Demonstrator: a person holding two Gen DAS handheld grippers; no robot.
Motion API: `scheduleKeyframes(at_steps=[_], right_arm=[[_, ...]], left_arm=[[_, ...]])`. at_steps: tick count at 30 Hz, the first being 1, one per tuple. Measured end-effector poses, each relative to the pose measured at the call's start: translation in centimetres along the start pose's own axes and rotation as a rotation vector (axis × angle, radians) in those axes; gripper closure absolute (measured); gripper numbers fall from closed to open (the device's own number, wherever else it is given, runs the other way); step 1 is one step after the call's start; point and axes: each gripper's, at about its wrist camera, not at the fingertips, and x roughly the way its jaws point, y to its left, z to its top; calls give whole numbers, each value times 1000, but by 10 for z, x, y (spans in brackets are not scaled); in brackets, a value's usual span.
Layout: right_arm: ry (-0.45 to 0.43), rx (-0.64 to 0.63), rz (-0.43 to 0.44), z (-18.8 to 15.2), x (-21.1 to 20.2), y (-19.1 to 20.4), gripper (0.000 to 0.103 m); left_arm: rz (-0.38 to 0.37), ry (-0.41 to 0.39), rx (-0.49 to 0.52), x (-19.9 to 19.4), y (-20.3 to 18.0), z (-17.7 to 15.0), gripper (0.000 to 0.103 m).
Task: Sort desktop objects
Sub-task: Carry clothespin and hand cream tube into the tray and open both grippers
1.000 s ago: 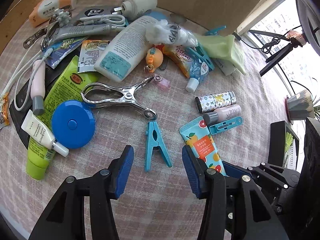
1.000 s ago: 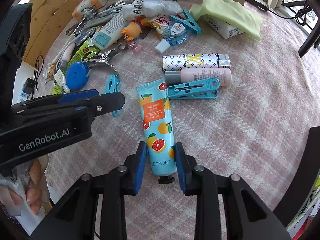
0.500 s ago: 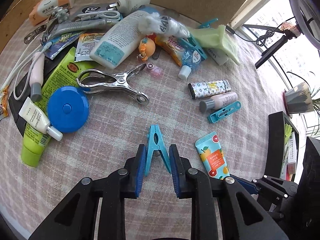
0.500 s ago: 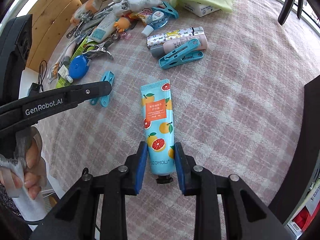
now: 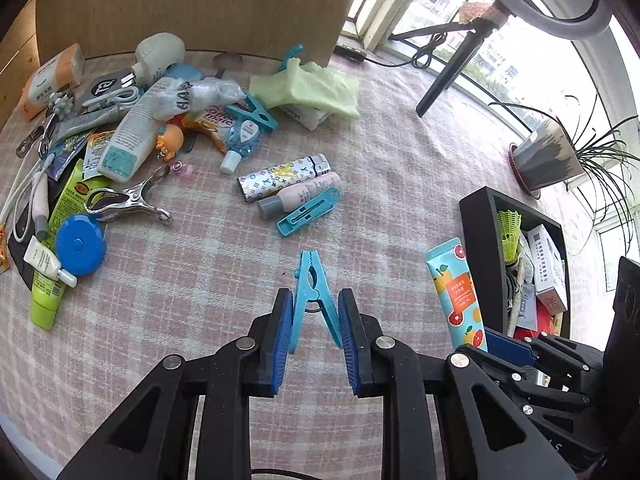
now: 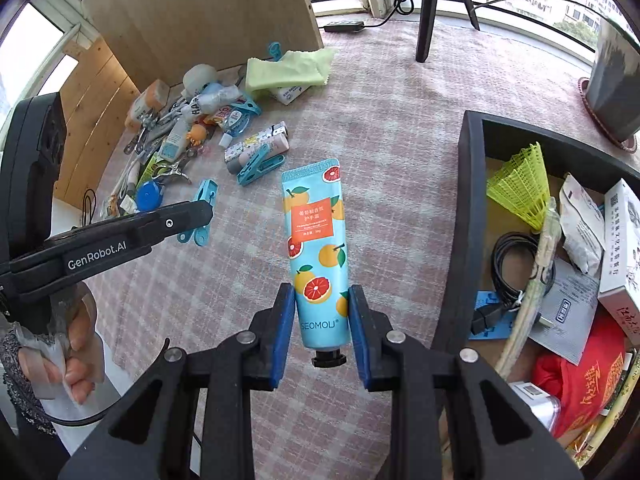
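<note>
My left gripper (image 5: 315,322) is shut on a light blue clothespin (image 5: 313,292), held above the pink checked tablecloth (image 5: 208,280) with its nose pointing away. My right gripper (image 6: 322,312) is shut on the cap end of a blue hand cream tube (image 6: 317,248) printed with oranges and grapefruit; it hangs above the cloth just left of a black storage box (image 6: 460,240). The same tube (image 5: 456,292) and box (image 5: 480,248) show at the right of the left wrist view. The left gripper's arm (image 6: 120,236) and clothespin (image 6: 202,216) cross the right wrist view.
A pile of toiletries, cables, a metal clamp (image 5: 128,204), a blue tape measure (image 5: 80,244) and a green cloth (image 5: 308,90) covers the far left. A lighter, a pink tube and a blue clip (image 5: 308,212) lie mid-table. The box holds a shuttlecock (image 6: 520,188), cable, packets. A hand (image 6: 72,356) grips the left handle.
The left jaws closed on the clothespin and lifted it off the cloth. The right gripper carried the tube up and rightward to beside the black box.
</note>
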Motion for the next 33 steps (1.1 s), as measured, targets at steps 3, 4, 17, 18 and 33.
scheduleKeyframes(at_steps=[3, 4, 17, 18, 33], right_arm=[[-32, 60, -32, -7, -23, -33, 77], [-42, 82, -44, -11, -31, -45, 77], [-134, 368, -195, -74, -110, -173, 76], [-137, 380, -200, -78, -112, -177, 76], [-196, 405, -215, -93, -136, -173, 63]], left_arm=[[-33, 14, 64, 6, -38, 3, 81], [-43, 19, 90, 7, -51, 3, 81], [-133, 97, 413, 25, -206, -26, 81], [-136, 103, 428, 27, -212, -28, 81], [-72, 23, 568, 8, -259, -54, 44]])
